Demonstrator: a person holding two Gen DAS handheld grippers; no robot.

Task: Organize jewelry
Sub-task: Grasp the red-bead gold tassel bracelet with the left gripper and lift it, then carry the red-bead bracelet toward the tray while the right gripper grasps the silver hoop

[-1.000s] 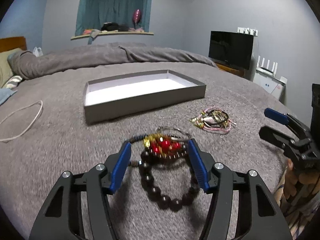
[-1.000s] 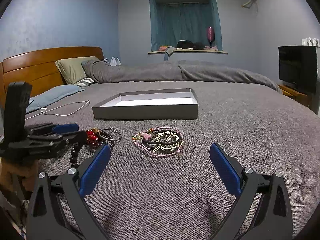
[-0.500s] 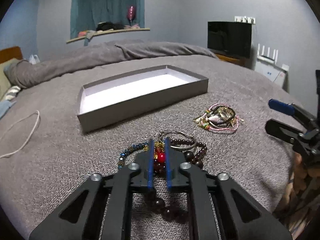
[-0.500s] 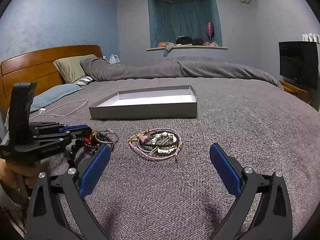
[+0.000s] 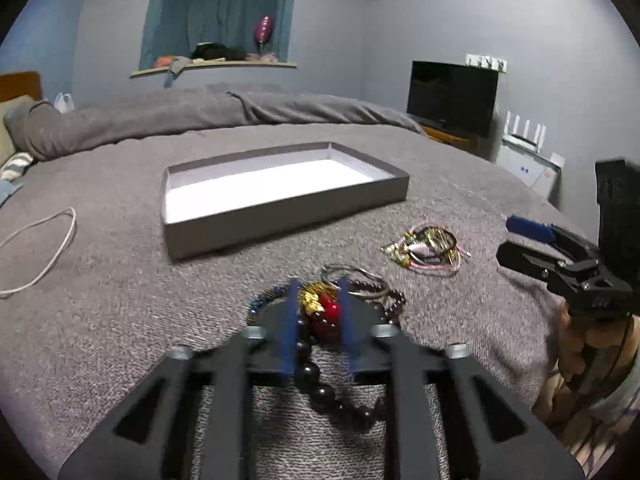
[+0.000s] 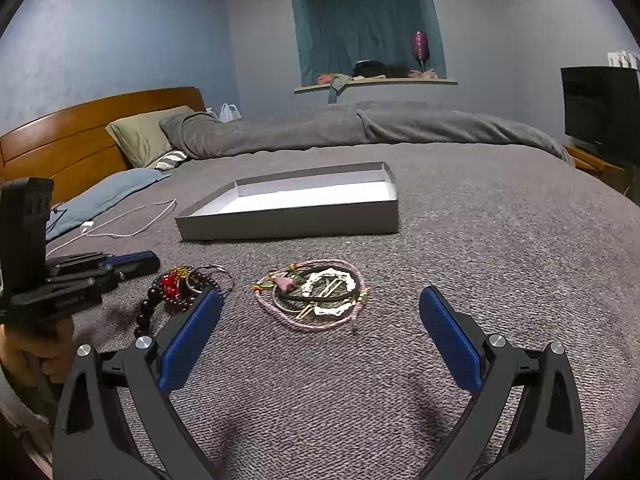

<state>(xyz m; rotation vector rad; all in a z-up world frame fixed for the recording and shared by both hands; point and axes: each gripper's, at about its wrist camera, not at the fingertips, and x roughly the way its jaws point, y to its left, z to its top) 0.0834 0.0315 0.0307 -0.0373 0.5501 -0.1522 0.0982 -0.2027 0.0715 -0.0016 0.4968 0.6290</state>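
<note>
My left gripper (image 5: 319, 292) is shut on a bunch of beaded bracelets (image 5: 325, 312), red and gold beads between its blue pads, a string of dark beads (image 5: 340, 400) hanging below. The bunch seems slightly raised off the grey bedspread. In the right wrist view the left gripper (image 6: 136, 262) holds the bracelets (image 6: 176, 288) at left. A second pile of pink cords and hair clips (image 6: 316, 294) lies in front of my right gripper (image 6: 320, 332), which is open and empty; the pile also shows in the left wrist view (image 5: 428, 246). The shallow grey box (image 5: 280, 196) (image 6: 296, 208) lies beyond.
A white cable (image 5: 40, 248) lies on the bedspread to the left. A rolled grey duvet (image 6: 340, 128) and pillows (image 6: 140, 136) lie at the far side. A TV (image 5: 452, 96) stands on the right.
My left gripper closed on the red and gold bracelet bunch and has lifted it slightly, the dark beads now hanging. The right gripper stayed open and barely moved.
</note>
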